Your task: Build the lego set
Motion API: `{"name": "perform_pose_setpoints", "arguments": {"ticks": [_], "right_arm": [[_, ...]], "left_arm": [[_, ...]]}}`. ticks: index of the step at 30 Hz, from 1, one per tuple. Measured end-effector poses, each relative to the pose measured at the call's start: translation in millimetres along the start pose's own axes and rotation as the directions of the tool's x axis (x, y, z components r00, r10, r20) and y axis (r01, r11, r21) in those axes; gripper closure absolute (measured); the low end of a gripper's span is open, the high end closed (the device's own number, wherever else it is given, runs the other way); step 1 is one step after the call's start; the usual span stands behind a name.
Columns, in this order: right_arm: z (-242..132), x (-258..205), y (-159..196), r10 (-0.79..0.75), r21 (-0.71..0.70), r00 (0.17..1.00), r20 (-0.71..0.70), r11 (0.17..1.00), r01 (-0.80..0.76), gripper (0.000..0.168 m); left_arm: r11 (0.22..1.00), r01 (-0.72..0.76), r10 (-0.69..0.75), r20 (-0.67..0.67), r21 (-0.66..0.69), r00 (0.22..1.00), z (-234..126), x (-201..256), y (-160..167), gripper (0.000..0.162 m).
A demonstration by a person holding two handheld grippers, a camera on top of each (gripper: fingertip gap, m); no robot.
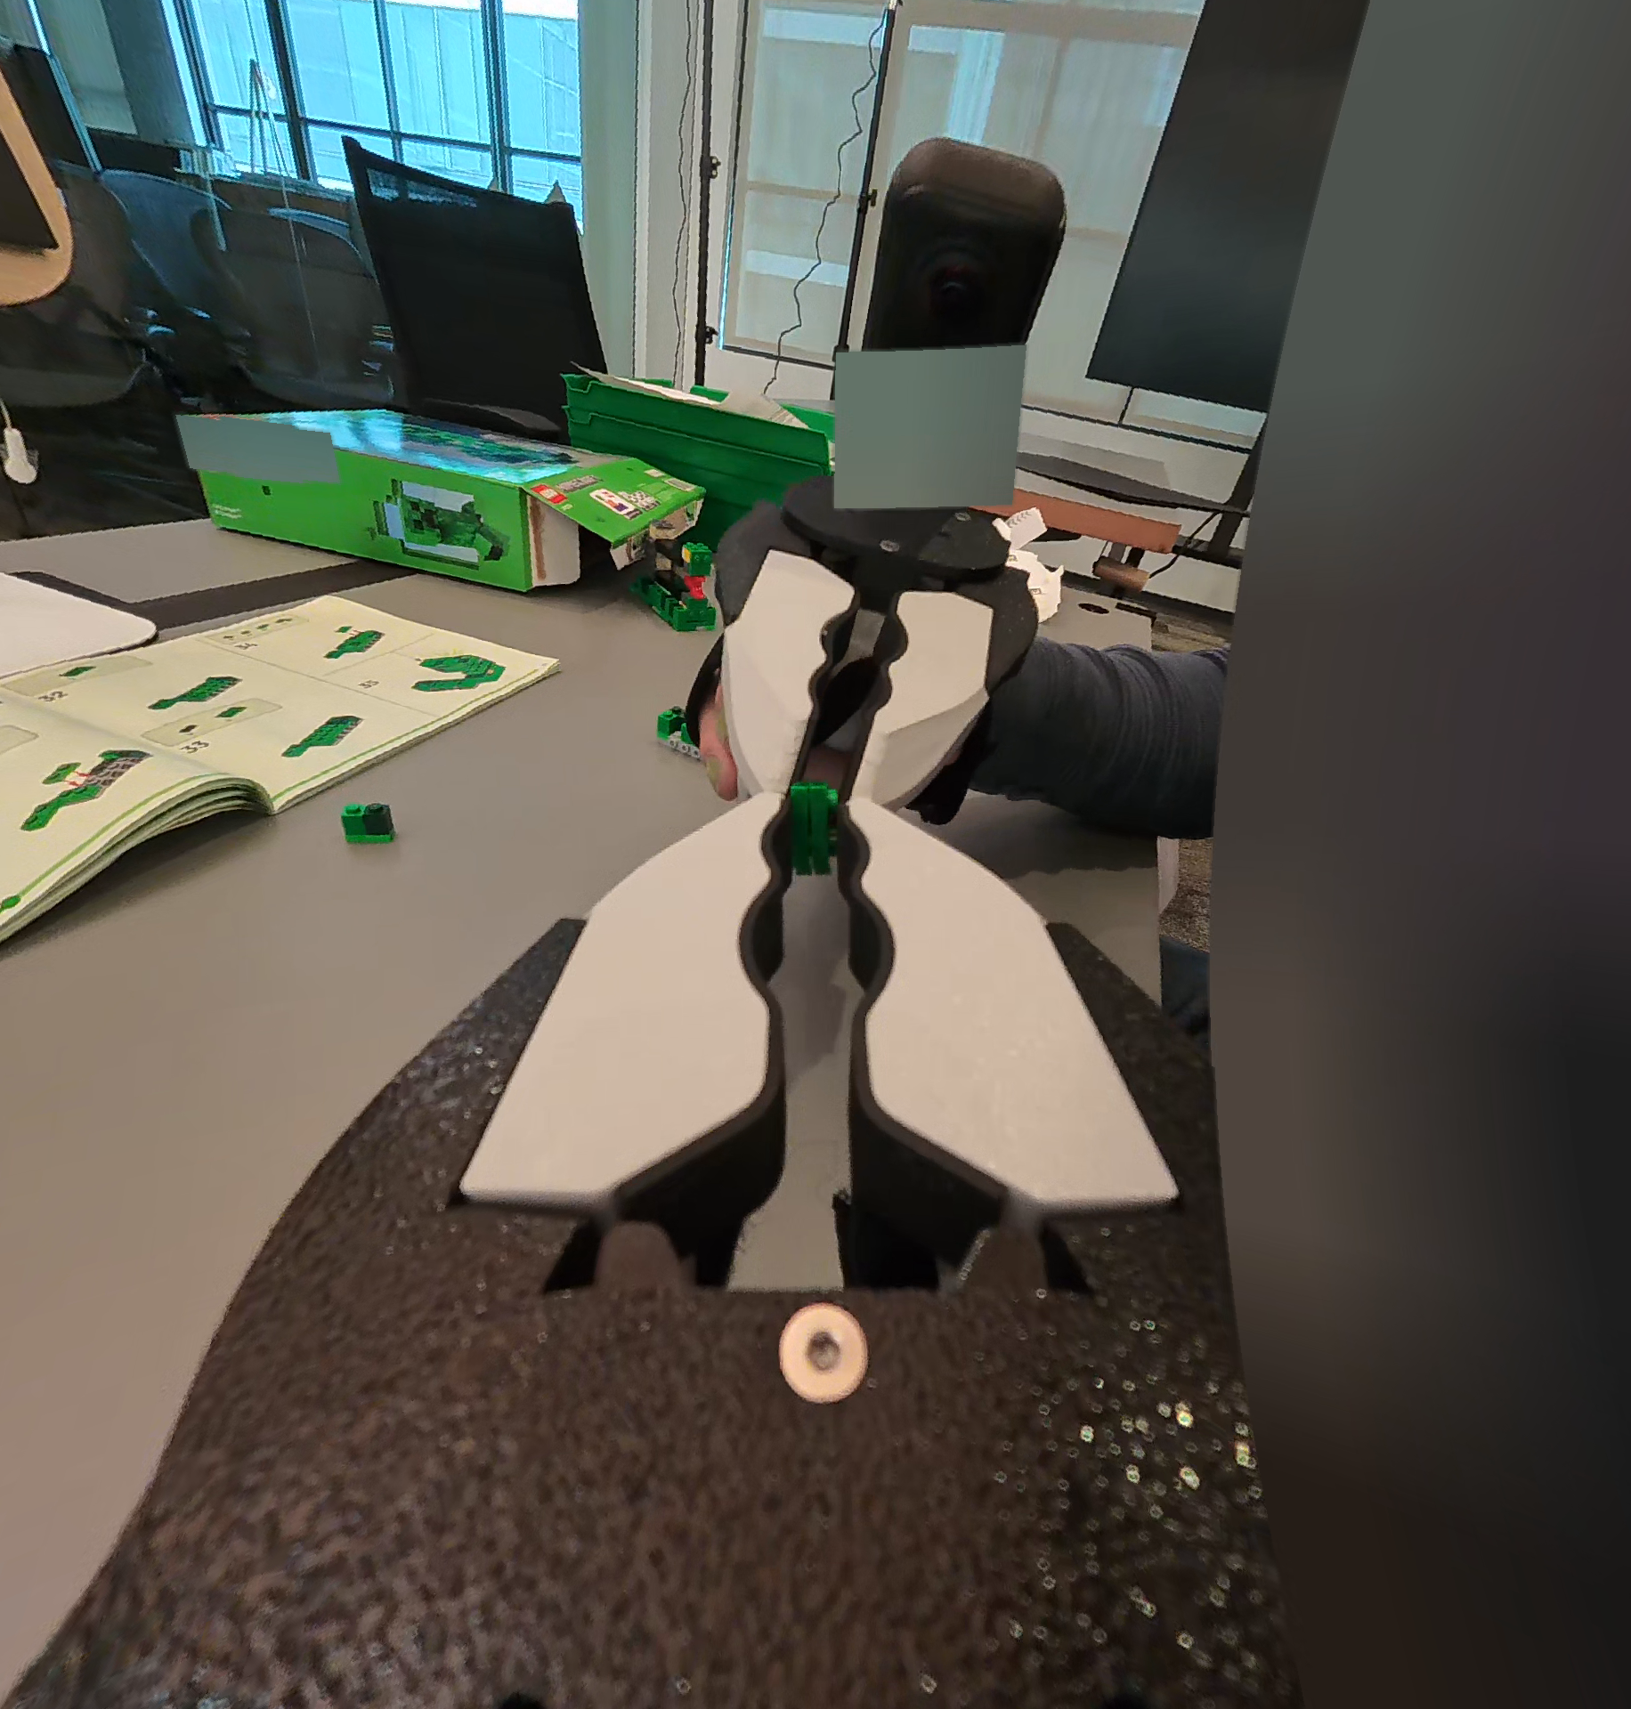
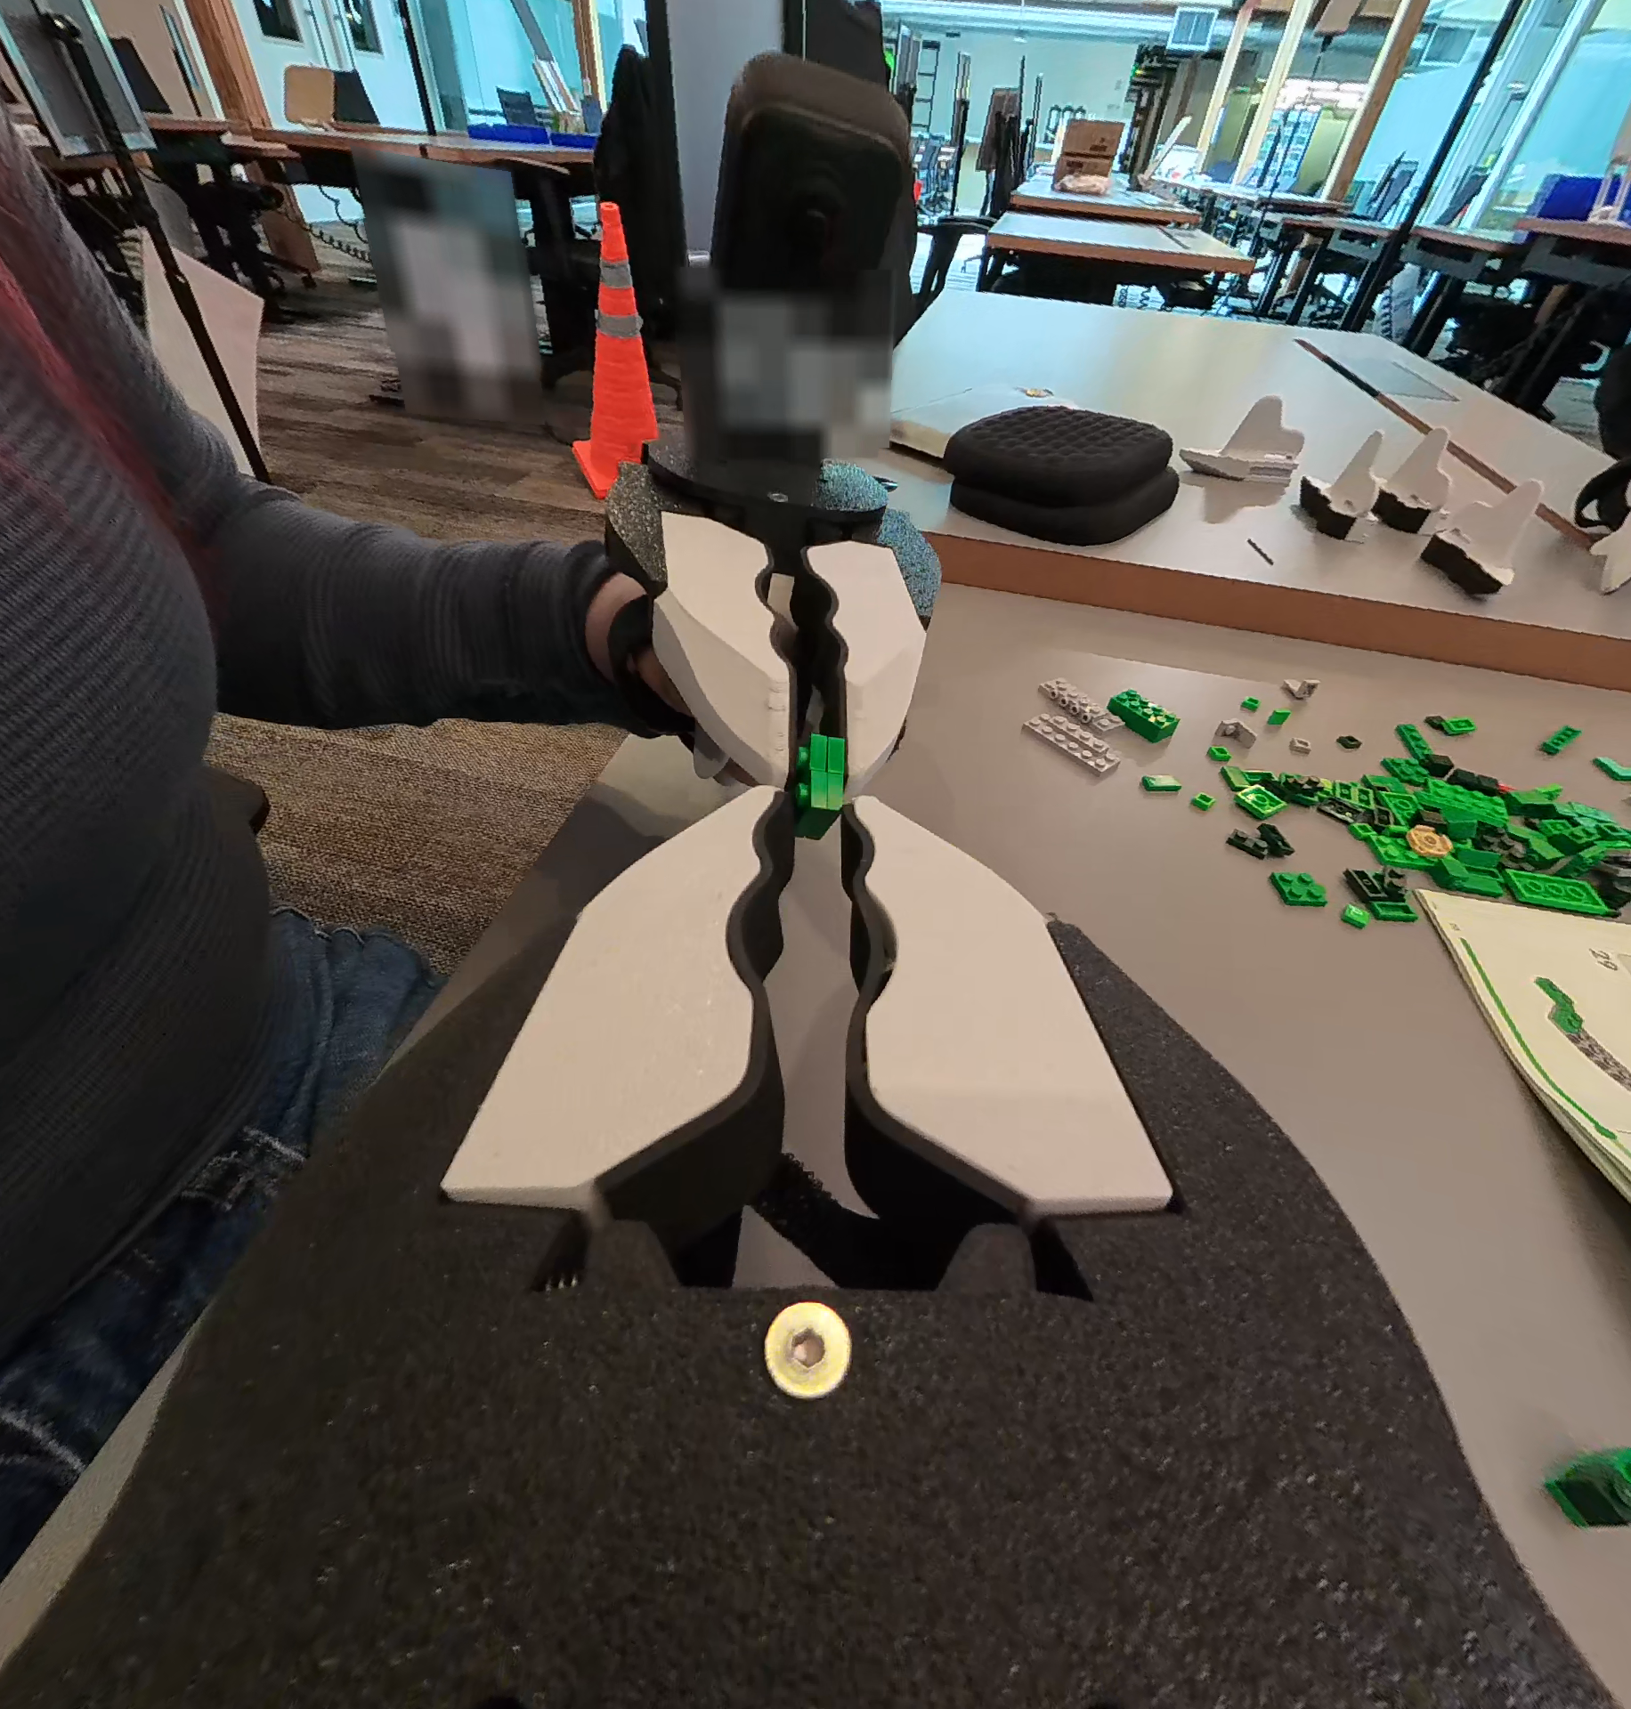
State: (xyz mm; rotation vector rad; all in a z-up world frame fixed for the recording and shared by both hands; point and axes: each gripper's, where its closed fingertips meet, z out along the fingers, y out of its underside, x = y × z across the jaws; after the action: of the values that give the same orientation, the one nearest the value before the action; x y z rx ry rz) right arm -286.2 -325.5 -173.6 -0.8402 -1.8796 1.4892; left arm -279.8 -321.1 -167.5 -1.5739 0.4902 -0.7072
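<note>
My two grippers meet tip to tip above the grey table (image 1: 331,1017). A small green brick assembly (image 1: 812,828) sits between them. My left gripper (image 1: 812,837) is shut on its near end. My right gripper (image 1: 816,781) faces it from the far side, held by a hand in a dark sleeve. In the right wrist view the same green assembly (image 2: 819,781) is pinched at my right gripper's (image 2: 816,823) tips, with the left gripper (image 2: 816,740) shut on its far end. Where one piece ends and another begins is hidden by the fingers.
An open instruction booklet (image 1: 192,740) lies to the left, with a green brick (image 1: 370,821) beside it. A green set box (image 1: 442,509), green trays (image 1: 692,435) and a partial build (image 1: 678,583) stand behind. A pile of loose green pieces (image 2: 1487,832) and grey plates (image 2: 1071,731) lie to the right. Only a small space, under 4 cm, lies between the two pairs of fingers.
</note>
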Motion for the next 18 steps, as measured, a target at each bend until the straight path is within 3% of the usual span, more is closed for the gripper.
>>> {"name": "perform_pose_setpoints", "arguments": {"ticks": [13, 18], "right_arm": [[-1.7, -2.9, 0.2, 0.007, -0.016, 1.0, 0.021, 1.0, -0.007, 0.16], [-2.6, 2.9, -3.6, 0.034, 0.027, 0.999, -0.011, 0.999, -0.034, 0.16]], "left_arm": [[1.0, 0.022, -0.022, -0.027, 0.001, 0.999, 3.9, 2.9, -2.6, 0.153], [1.0, -0.017, 0.016, 0.02, 0.023, 1.0, 5.3, -1.8, -8.0, 0.154]]}}
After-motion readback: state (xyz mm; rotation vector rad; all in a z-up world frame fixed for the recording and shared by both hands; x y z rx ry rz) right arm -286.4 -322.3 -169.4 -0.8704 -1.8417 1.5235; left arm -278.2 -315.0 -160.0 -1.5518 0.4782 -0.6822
